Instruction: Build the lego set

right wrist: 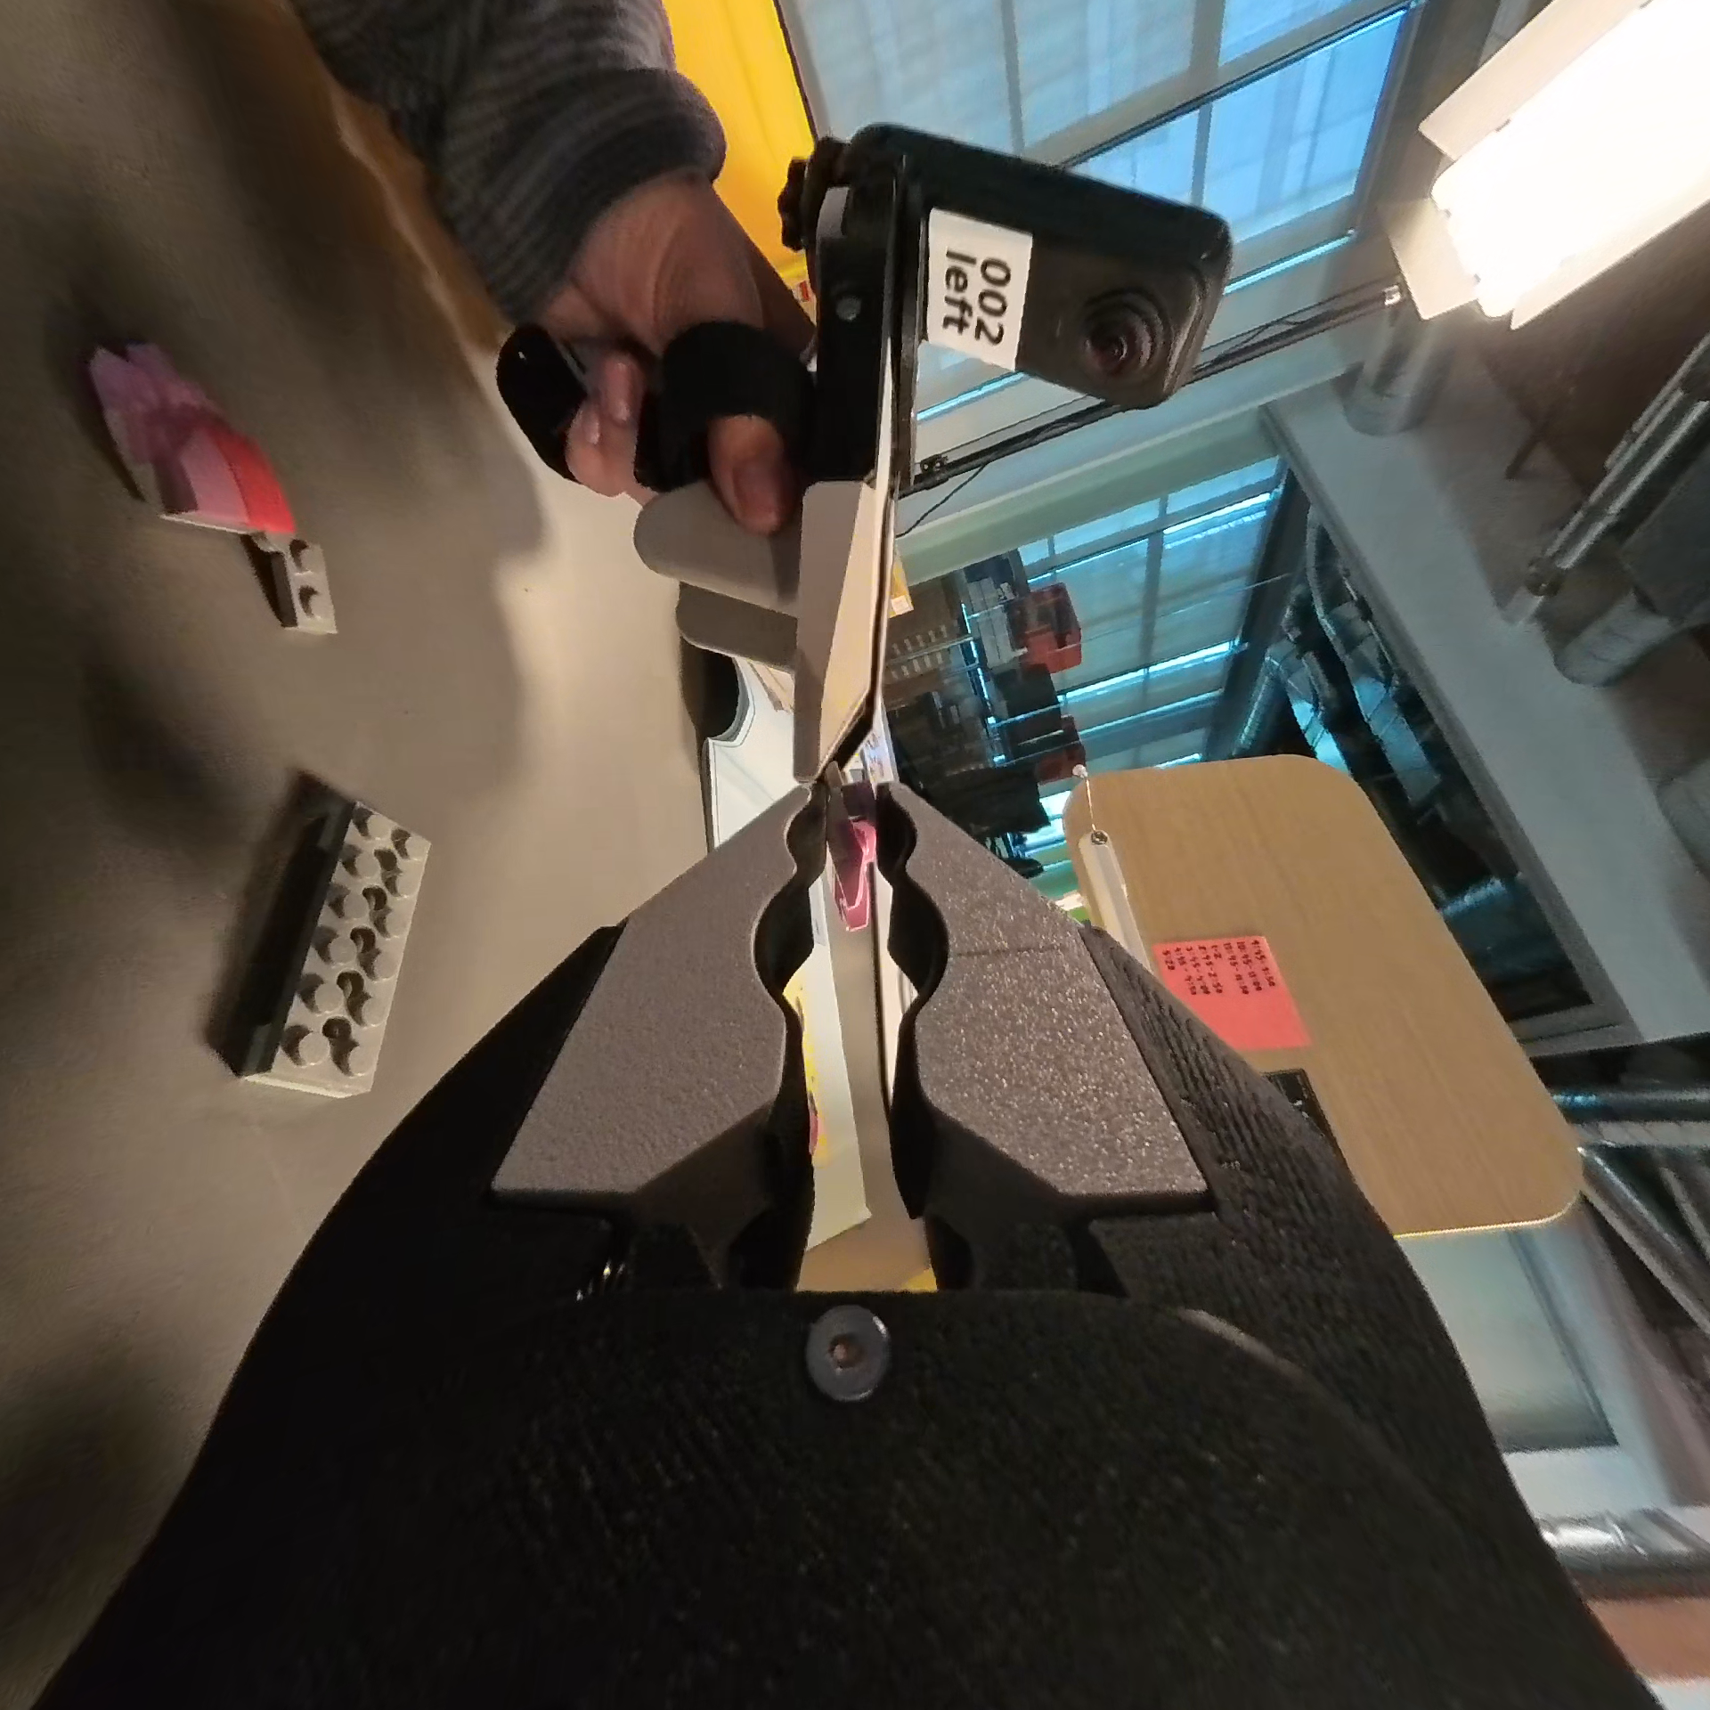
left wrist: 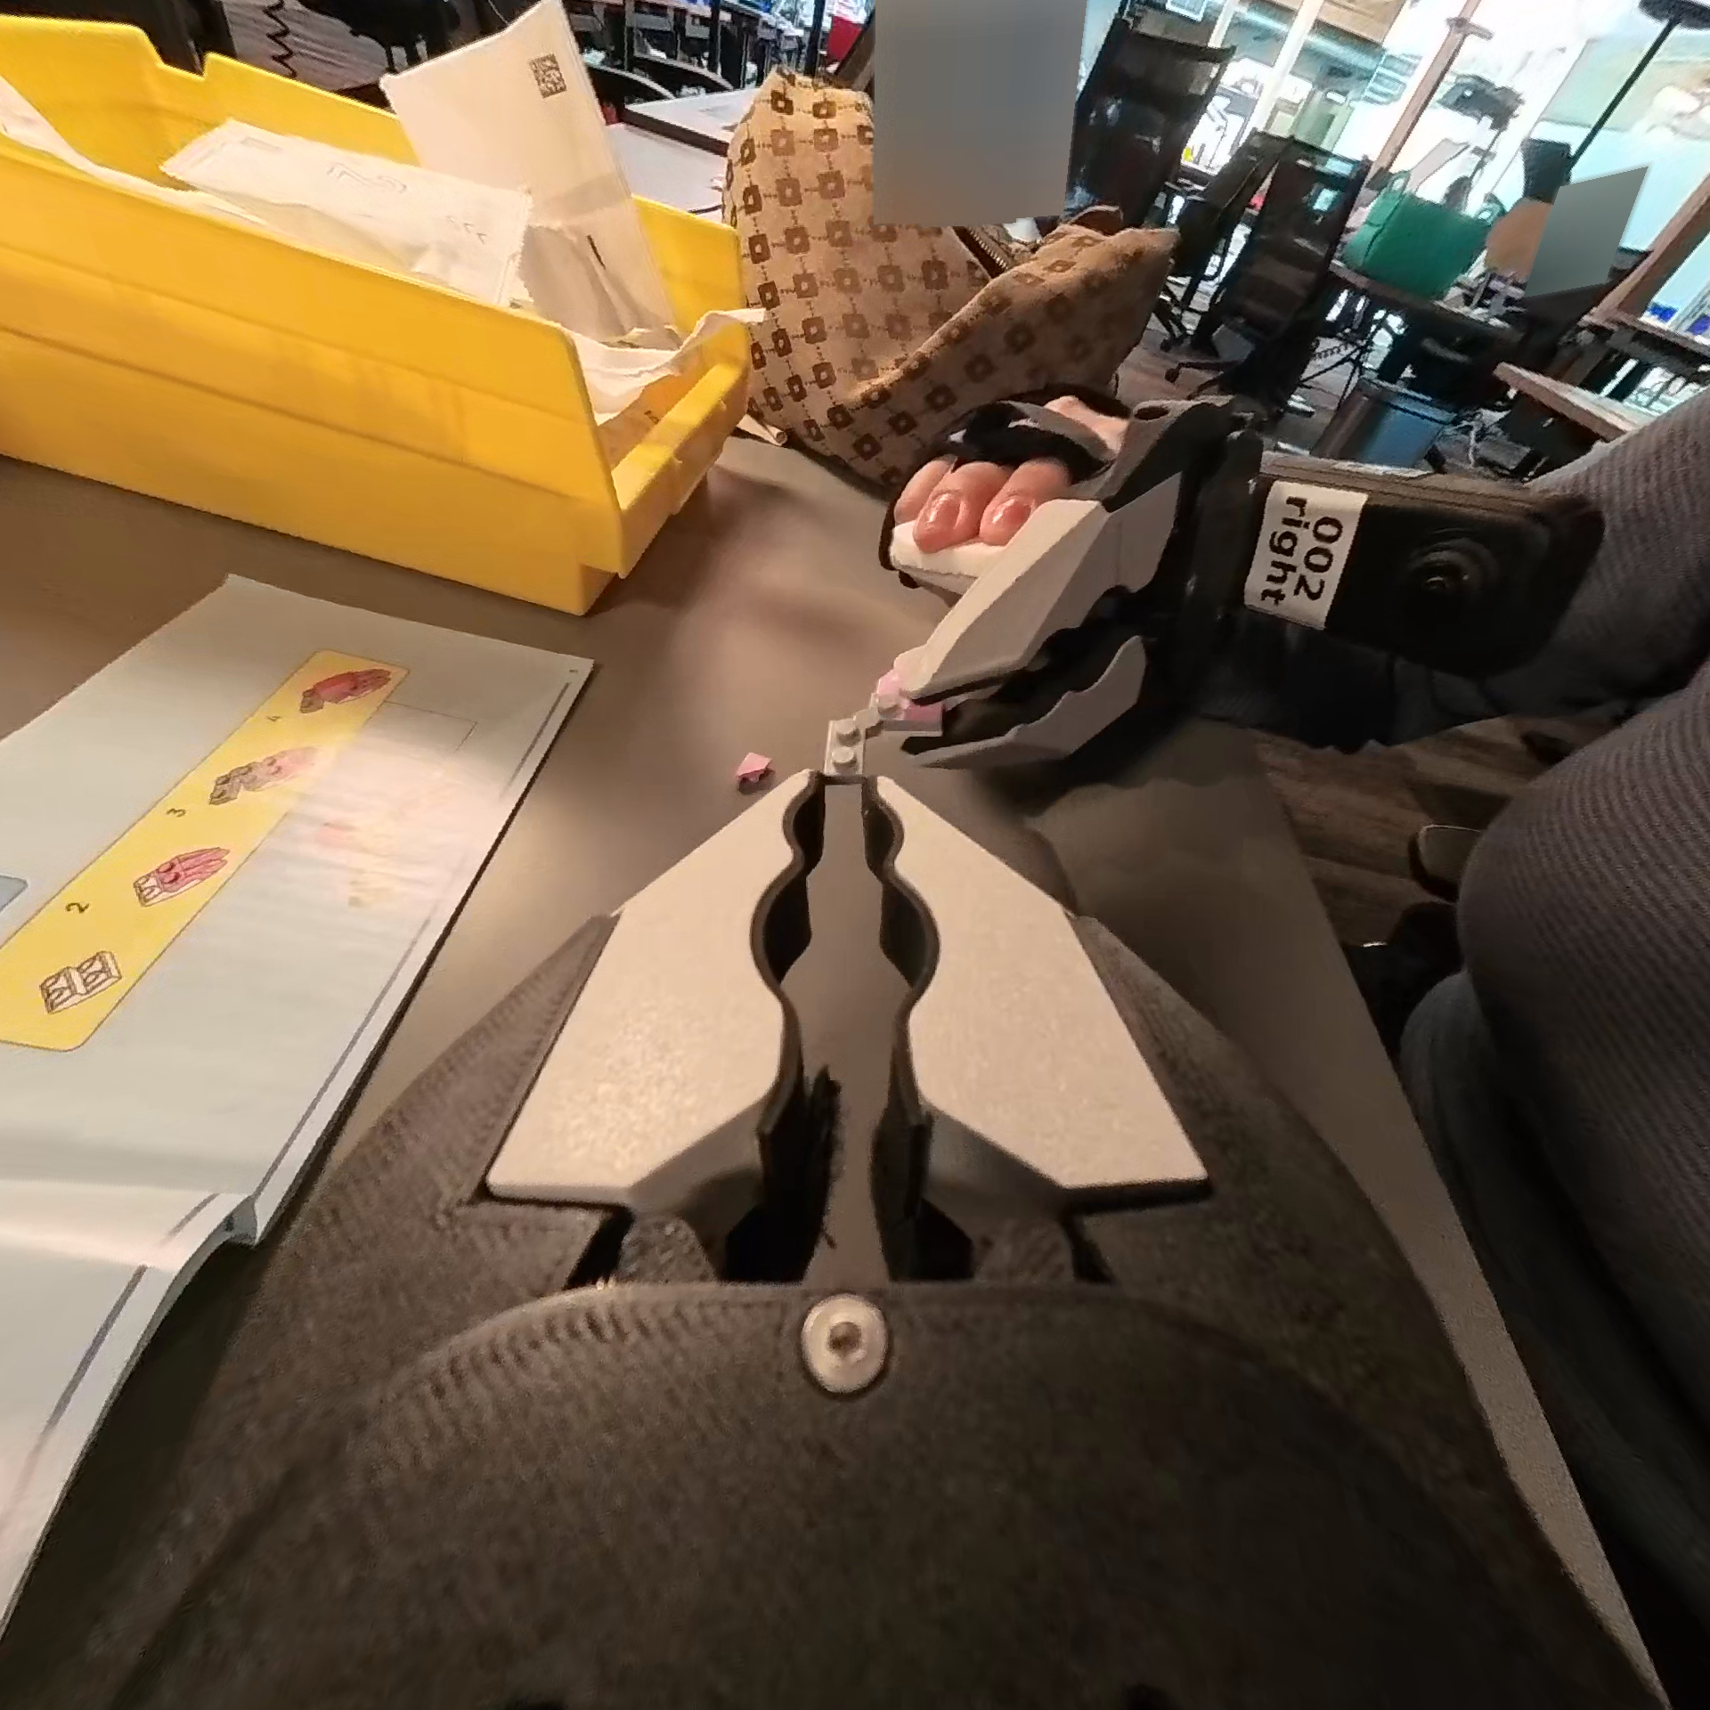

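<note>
- Grey plate (left wrist: 844,748), with two studs showing, sits pinched at its near end in my left tool (left wrist: 840,785), long axis pointing straight ahead off the tips.
- My right tool (left wrist: 925,717) comes in from the right, clenched on a small grey-and-pink brick piece (left wrist: 911,711) that touches the plate's far end.
- Both are held just above the tabletop (left wrist: 703,638); a loose pink bit (left wrist: 754,766) lies just left.

My jaws work above a dark brown table (left wrist: 648,601). On it lie a yellow bin (left wrist: 370,389), an open instruction booklet (left wrist: 231,879), a small pink brick (left wrist: 754,768), a patterned bag (left wrist: 879,305), a grey studded plate (right wrist: 324,935) and a pink-and-grey brick assembly (right wrist: 213,463).
</note>
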Available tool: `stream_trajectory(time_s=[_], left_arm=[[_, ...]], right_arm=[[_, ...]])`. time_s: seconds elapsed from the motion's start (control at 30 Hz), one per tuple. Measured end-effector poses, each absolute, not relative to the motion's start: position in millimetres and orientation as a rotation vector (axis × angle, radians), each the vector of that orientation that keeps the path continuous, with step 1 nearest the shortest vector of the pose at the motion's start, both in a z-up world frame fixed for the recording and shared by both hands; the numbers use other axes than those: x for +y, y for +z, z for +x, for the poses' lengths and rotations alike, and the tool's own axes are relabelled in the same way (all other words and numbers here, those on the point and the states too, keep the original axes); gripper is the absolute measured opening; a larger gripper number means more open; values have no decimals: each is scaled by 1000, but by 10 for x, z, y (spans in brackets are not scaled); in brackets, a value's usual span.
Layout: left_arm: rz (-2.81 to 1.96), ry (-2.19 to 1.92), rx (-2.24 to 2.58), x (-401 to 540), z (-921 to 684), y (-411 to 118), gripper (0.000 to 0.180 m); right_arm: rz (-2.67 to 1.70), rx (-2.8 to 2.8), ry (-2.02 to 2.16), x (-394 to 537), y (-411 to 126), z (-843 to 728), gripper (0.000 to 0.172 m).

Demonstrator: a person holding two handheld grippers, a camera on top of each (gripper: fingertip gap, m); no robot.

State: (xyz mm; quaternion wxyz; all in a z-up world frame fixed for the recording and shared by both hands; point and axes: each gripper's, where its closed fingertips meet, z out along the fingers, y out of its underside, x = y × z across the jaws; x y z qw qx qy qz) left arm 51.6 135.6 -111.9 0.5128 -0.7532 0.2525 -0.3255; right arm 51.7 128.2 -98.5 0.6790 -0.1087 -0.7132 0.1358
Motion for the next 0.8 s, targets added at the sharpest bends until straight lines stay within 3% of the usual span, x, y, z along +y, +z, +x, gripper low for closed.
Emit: stream_trajectory(time_s=[0.13, 0.23, 0.5, 0.63, 0.8], left_arm=[[-1773, -885, 596, 1313, 576, -1051, 18], [-1790, -883, 589, 1326, 564, -1085, 7], [-1842, -743, 685, 1298, 496, -1164, 7], [-1969, -622, 695, 1336, 327, -1383, 7], [-2085, -581, 757, 1308, 323, -1630, 7]], right_arm=[[-222, -1605, 323, 1238, -980, 533, 7], [-209, -1613, 315, 1223, -995, 535, 8], [-221, -1670, 345, 1228, -1100, 536, 9], [-300, -1736, 372, 1407, -1196, 587, 30], [-543, -1558, 577, 1799, -918, 667, 27]])
